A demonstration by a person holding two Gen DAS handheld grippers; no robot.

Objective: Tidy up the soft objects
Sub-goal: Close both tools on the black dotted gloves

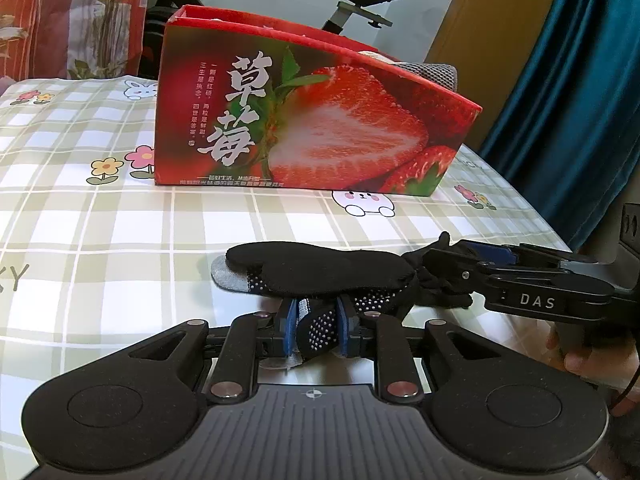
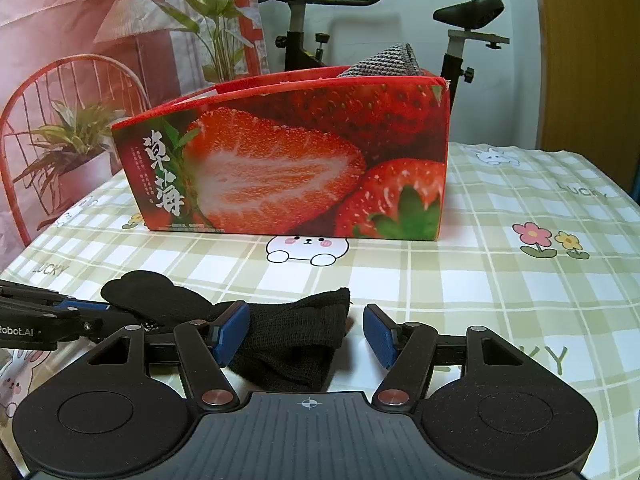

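A black glove (image 1: 320,268) with white grip dots and a grey fingertip lies on the checked tablecloth (image 1: 120,220). My left gripper (image 1: 318,320) is shut on a dotted fold of it at the near edge. The right gripper (image 1: 440,258) comes in from the right at the glove's knit cuff. In the right wrist view, the right gripper (image 2: 305,336) stands open. The black cuff (image 2: 288,348) lies between its blue pads, against the left one and apart from the right one. The left gripper (image 2: 102,316) shows at the far left. A red strawberry box (image 1: 320,120) stands behind.
The strawberry box (image 2: 280,160) is open-topped with a grey knit item (image 2: 384,62) sticking out at its right end. A hand (image 1: 580,356) holds the right gripper. An exercise bike (image 2: 312,20), a red chair (image 2: 24,120) and a teal curtain (image 1: 560,100) stand beyond the table.
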